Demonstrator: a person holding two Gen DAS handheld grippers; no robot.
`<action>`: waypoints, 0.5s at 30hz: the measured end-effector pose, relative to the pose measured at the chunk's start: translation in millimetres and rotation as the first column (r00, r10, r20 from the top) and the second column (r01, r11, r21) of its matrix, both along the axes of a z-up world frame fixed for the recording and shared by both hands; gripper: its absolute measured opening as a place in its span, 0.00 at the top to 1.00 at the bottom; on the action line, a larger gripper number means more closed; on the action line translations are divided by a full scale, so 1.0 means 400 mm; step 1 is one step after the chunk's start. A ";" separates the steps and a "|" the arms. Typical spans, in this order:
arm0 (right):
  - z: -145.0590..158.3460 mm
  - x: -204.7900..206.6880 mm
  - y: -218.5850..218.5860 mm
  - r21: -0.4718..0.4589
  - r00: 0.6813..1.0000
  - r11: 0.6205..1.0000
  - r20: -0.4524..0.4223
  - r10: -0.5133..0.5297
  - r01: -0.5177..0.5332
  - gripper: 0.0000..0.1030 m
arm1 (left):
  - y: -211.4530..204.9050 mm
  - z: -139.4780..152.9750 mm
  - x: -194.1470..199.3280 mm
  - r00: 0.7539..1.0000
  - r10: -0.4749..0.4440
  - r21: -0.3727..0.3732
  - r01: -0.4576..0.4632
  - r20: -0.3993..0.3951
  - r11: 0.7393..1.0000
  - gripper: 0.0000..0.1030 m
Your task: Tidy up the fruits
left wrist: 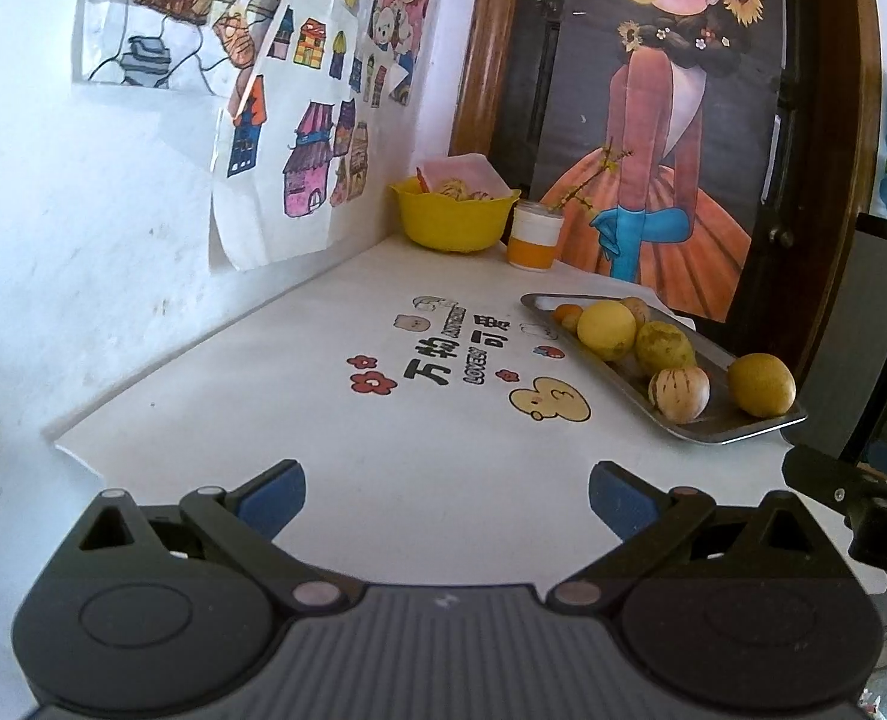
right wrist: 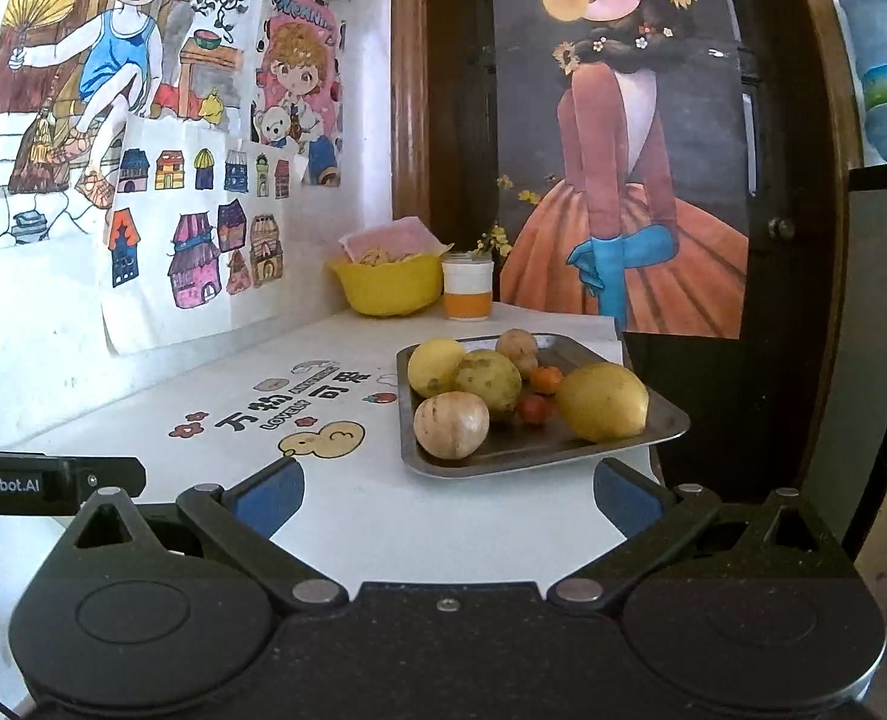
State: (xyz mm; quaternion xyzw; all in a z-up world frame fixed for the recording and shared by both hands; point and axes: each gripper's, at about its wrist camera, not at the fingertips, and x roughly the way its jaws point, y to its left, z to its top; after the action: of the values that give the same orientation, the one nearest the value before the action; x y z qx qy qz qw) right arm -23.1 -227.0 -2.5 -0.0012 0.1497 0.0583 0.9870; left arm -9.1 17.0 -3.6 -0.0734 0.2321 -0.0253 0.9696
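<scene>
The left gripper (left wrist: 446, 501) hangs low over the near part of the white bench (left wrist: 299, 408), its blue-padded fingers (left wrist: 272, 501) spread wide with nothing between them. The right gripper (right wrist: 448, 501) is likewise spread wide and empty, just short of the near edge of a metal tray (right wrist: 662, 420) that lies on the right side of the bench. The tray carries the fruits: a pale striped round fruit (right wrist: 451, 424) at its near left corner, a large yellow lemon-like fruit (right wrist: 602, 401) at the near right, a greenish-yellow speckled fruit (right wrist: 487, 383) in the middle, a smooth yellow fruit (right wrist: 434, 367) at the far left, a brownish fruit (right wrist: 517, 345) at the far edge, and two small orange-red fruits (right wrist: 538, 401) between the larger ones. Left of the tray the bench cover bears printed characters, red flowers and a yellow cartoon duck (right wrist: 323, 438). At the far end, against the wall, a yellow bowl (right wrist: 386, 288) holds some pale items and a pink-and-white packet, and just to its right stands a small jar (right wrist: 467, 288) with an orange lower band. Children's drawings (right wrist: 197, 228) are taped on the white wall to the left, and a painted poster (right wrist: 623, 180) of a figure in an orange dress hangs on the dark door behind the bench.
</scene>
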 end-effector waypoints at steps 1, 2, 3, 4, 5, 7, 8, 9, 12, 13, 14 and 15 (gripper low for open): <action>-0.002 0.000 0.002 -0.005 1.000 1.000 -0.001 0.001 -0.001 0.01 | 0.002 -0.003 -0.002 1.000 0.001 -0.002 -0.001 -0.001 1.000 0.00; -0.005 -0.001 0.003 -0.008 1.000 1.000 -0.002 0.000 0.000 0.01 | 0.003 -0.006 -0.003 1.000 0.001 -0.003 -0.001 -0.002 1.000 0.00; -0.007 -0.001 0.004 -0.009 1.000 1.000 -0.002 0.000 0.000 0.01 | 0.003 -0.008 -0.003 1.000 0.002 -0.003 -0.002 -0.005 1.000 0.00; -0.009 -0.001 0.004 -0.009 1.000 1.000 -0.001 0.000 0.000 0.01 | 0.003 -0.009 -0.005 1.000 0.003 -0.003 -0.003 -0.005 1.000 0.00; -0.009 -0.001 0.004 -0.011 1.000 1.000 -0.002 0.002 -0.002 0.01 | 0.003 -0.012 -0.007 1.000 0.003 -0.005 -0.003 -0.002 1.000 0.00; -0.015 0.000 0.004 -0.019 1.000 1.000 0.001 0.004 -0.004 0.01 | 0.004 -0.016 -0.011 1.000 0.006 -0.004 -0.006 0.002 1.000 0.00; -0.018 0.001 0.005 -0.022 1.000 1.000 0.000 0.005 -0.005 0.01 | 0.003 -0.018 -0.011 1.000 0.007 -0.001 -0.007 0.003 1.000 0.00; -0.021 0.001 0.004 -0.022 1.000 1.000 0.000 0.005 -0.005 0.01 | 0.002 -0.020 -0.012 1.000 0.007 0.002 -0.007 0.005 1.000 0.00; -0.024 0.003 0.003 -0.019 1.000 1.000 -0.001 0.005 -0.005 0.01 | 0.000 -0.023 -0.014 1.000 0.009 0.006 -0.009 0.010 1.000 0.00; -0.027 0.004 0.003 -0.017 1.000 1.000 -0.001 0.003 -0.003 0.01 | 0.000 -0.024 -0.014 1.000 0.009 0.005 -0.009 0.010 1.000 0.00; -0.030 0.005 0.003 -0.016 1.000 1.000 -0.002 0.001 -0.002 0.01 | -0.001 -0.024 -0.013 1.000 0.007 0.005 -0.007 0.010 1.000 0.00; -0.031 0.008 0.004 -0.014 1.000 1.000 -0.006 0.000 0.000 0.01 | -0.002 -0.023 -0.012 1.000 0.006 0.006 -0.006 0.009 1.000 0.00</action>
State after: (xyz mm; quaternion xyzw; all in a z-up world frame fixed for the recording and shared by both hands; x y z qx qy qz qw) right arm -20.1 -225.6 -14.7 -0.0078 0.1532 0.0572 0.9865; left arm -13.7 16.3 -13.0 -0.0709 0.2276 -0.0219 0.9709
